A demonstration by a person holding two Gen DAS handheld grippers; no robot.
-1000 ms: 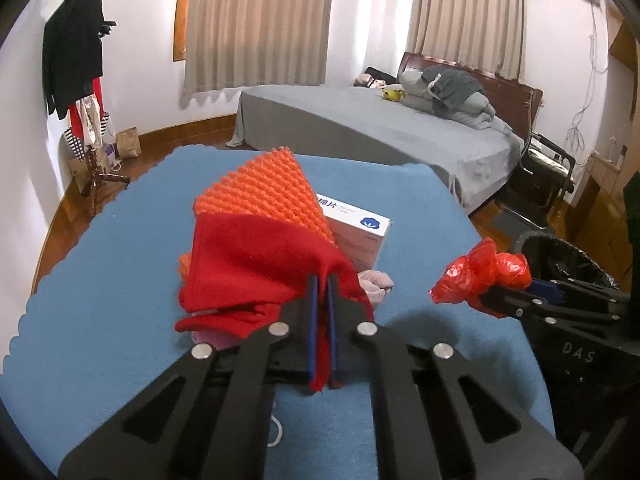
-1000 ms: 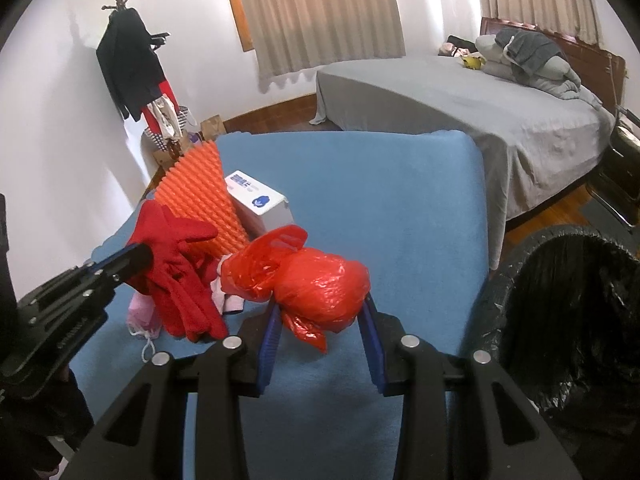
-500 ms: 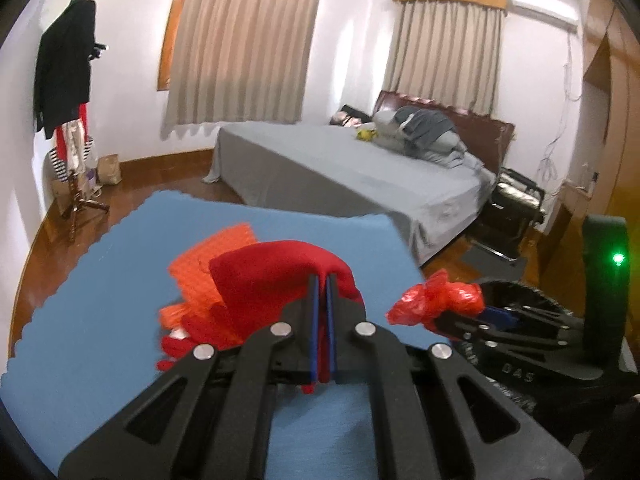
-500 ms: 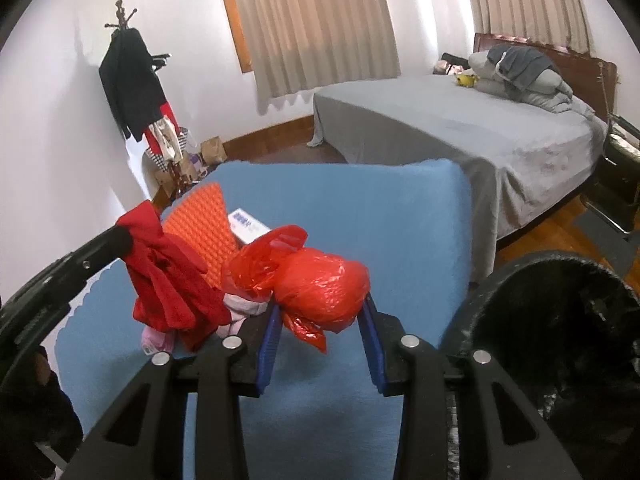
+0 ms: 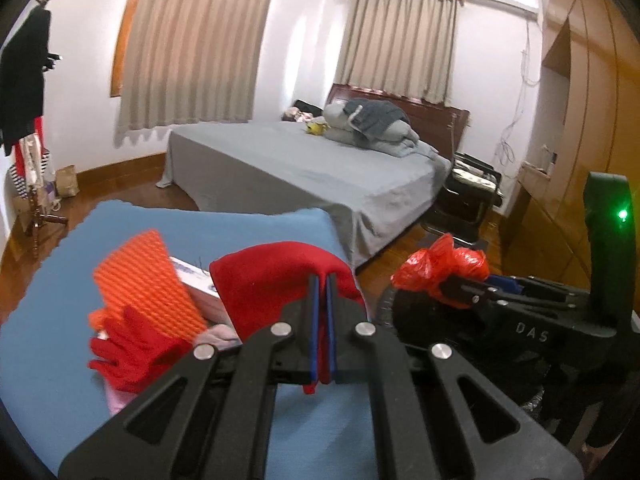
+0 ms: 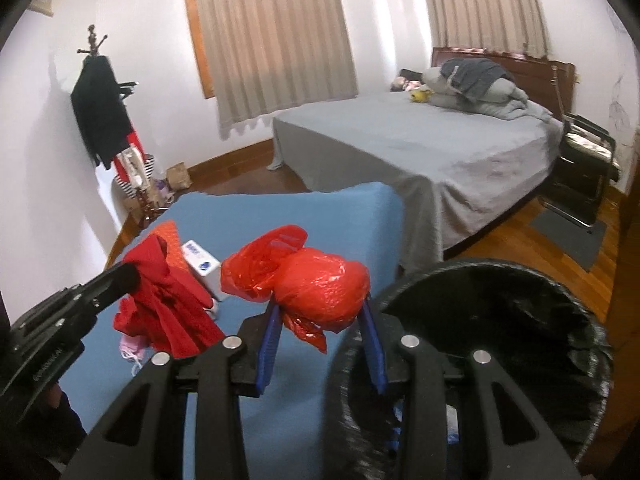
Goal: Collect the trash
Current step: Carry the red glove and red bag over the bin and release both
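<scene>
- Right gripper [image 6: 320, 334]: jaws pinching a knotted red plastic bag [image 6: 316, 292]; the bag bulges above the blue pads, with a loose tail hanging below between them.
- Black-lined trash bin [image 6: 520, 304]: just to the right of and below the right jaws; its near rim sits under the right finger. The bag appears not yet over the opening.
- Left gripper [image 5: 323, 328]: jaws pressed together on a fold of red cloth glove [image 5: 280, 276]; the rest of the glove drapes ahead of and to the left of the jaws, lifted off the blue counter [image 5: 52, 308].
- Left on the counter, ahead-left of the left jaws: orange textured mat [image 5: 148, 280], white box [image 5: 196, 284], second red glove [image 5: 132, 352], something pink [image 5: 218, 334] partly hidden beneath.
- Judged step: carry the bag to the bin and drop it.
- To do it well: shift the right jaws rightward until the whole bag is past the rim, then spread them; thin film may cling to a pad, so a slight downward tilt should help.
- Risk: releasing early would land the bag on the rim or the counter edge.
- The left gripper should stay clear of the right one's path; the two are close.
</scene>
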